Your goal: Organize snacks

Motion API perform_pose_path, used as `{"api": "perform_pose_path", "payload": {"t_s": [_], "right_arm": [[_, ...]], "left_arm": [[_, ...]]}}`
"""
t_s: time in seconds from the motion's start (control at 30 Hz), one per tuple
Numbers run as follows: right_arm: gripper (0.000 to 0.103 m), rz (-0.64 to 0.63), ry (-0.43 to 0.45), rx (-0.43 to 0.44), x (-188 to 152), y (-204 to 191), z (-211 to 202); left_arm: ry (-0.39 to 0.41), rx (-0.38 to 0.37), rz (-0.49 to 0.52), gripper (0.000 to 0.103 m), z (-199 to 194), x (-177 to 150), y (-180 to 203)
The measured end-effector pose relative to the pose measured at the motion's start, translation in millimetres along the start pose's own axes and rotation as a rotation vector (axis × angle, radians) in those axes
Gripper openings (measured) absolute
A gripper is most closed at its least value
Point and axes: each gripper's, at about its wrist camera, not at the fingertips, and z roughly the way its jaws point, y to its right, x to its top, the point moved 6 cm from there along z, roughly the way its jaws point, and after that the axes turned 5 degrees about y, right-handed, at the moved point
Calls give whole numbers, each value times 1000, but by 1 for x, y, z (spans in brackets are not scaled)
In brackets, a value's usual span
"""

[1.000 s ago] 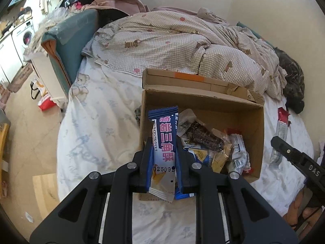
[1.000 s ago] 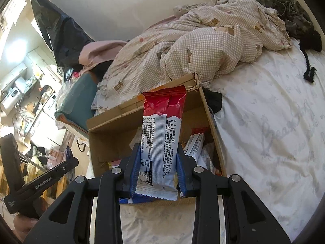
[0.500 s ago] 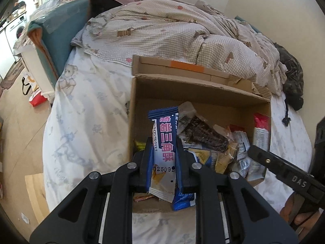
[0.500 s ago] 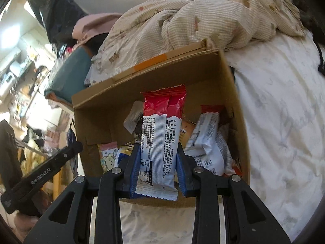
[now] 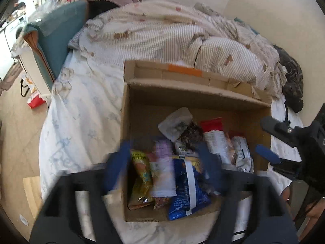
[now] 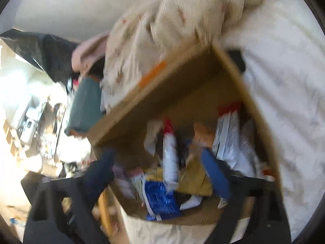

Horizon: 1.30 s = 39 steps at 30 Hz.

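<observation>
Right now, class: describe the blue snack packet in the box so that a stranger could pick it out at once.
Find the open cardboard box on the bed's white sheet. Look at the heap of snacks along its near wall. The blue snack packet lies at the front, the only deep blue wrapper, with a pale strip down its length, beside a yellow packet.

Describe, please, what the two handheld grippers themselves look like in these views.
Both are black plastic frames with cut-out openings. The left gripper has two blue finger pads, blurred by motion. The right gripper has matching blue pads; in the left view its black body carries a small screw. No cables, sleeves or readable markings show.
</observation>
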Motion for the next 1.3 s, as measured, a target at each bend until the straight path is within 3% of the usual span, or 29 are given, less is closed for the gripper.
{"api": "perform_pose_path", "payload": {"t_s": [0.23,0.4,0.67,0.83,1.0,1.1,1.3], "right_arm": [[96,-103,-6,-28,-5,-14,-5],[96,-205,40,-95,-5,-24,-23],[103,-272,109,-121,-21,-33,-64],[103,-286,156,-143,-40,-28,-91],[103,-356,197,-179,-59,-32,-109],[103,-409,219,-209,-72,-35,-122],[103,-463,224,-252,-96,-34,-135]], "left_arm": [[71,32,25,84,-17,7,-3],[92,68,17,84,-33,6,-14],[140,117,-1,85,-73,-3,-29],[126,118,-15,96,-91,-24,-36],[114,125,-20,97,-105,-43,-42],[108,141,-21,103,-115,-56,-45],[42,150,-25,103,-119,-85,-48]]}}
